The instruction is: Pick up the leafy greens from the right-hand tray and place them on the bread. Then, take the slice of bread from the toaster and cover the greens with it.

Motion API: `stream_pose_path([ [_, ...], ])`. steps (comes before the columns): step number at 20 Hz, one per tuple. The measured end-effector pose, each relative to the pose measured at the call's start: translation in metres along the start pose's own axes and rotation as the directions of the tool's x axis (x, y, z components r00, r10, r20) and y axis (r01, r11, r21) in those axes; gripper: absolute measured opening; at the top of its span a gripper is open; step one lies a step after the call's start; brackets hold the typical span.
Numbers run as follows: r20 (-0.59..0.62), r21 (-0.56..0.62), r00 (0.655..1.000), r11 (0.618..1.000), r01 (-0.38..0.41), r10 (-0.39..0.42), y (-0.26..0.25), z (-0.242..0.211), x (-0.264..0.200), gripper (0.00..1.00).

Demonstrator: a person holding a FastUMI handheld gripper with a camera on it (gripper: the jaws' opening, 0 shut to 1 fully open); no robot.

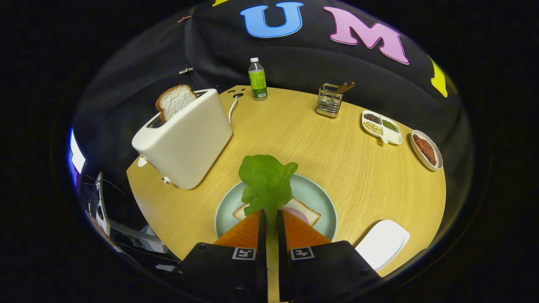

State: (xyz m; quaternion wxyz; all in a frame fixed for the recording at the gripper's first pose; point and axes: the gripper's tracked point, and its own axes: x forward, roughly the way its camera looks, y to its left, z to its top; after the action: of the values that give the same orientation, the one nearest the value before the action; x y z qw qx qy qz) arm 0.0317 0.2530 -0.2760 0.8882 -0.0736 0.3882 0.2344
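My gripper [269, 219] is shut on the leafy greens [266, 183], a flat green leaf that sticks out ahead of the fingertips. Under the leaf lies a slice of bread [306, 213] with something pink on it, on a pale green plate [324, 198]; the leaf hangs over the bread, and I cannot tell whether it touches. To the left and farther off stands a white toaster [185, 139], with another slice of bread [174, 101] poking out of its slot. A white tray [383, 243] to the right of the fingers holds nothing.
Along the far side of the round wooden table [337, 155] stand a green-labelled bottle [257, 80], a wire utensil holder [330, 100], a divided dish of beans [381, 126] and a small dish with something red [426, 149]. The toaster's cord [233, 107] runs backward.
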Motion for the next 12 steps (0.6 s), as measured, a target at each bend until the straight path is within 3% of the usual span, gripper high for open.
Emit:
stream_pose_path([
  [5, -0.024, -0.007, 0.999, 1.0, 0.026, -0.026, 0.002, -0.007, 0.011, 0.36],
  [6, -0.029, -0.002, 0.999, 1.0, 0.028, -0.028, 0.003, -0.007, 0.012, 0.44],
  [8, -0.026, 0.007, 0.999, 1.0, 0.031, -0.031, 0.005, -0.007, 0.014, 0.78],
  [10, -0.006, 0.011, 0.999, 0.999, 0.039, -0.039, 0.005, 0.001, 0.011, 1.0],
  [12, 0.044, 0.011, 0.998, 0.999, 0.047, -0.048, 0.007, 0.017, 0.004, 1.0],
])
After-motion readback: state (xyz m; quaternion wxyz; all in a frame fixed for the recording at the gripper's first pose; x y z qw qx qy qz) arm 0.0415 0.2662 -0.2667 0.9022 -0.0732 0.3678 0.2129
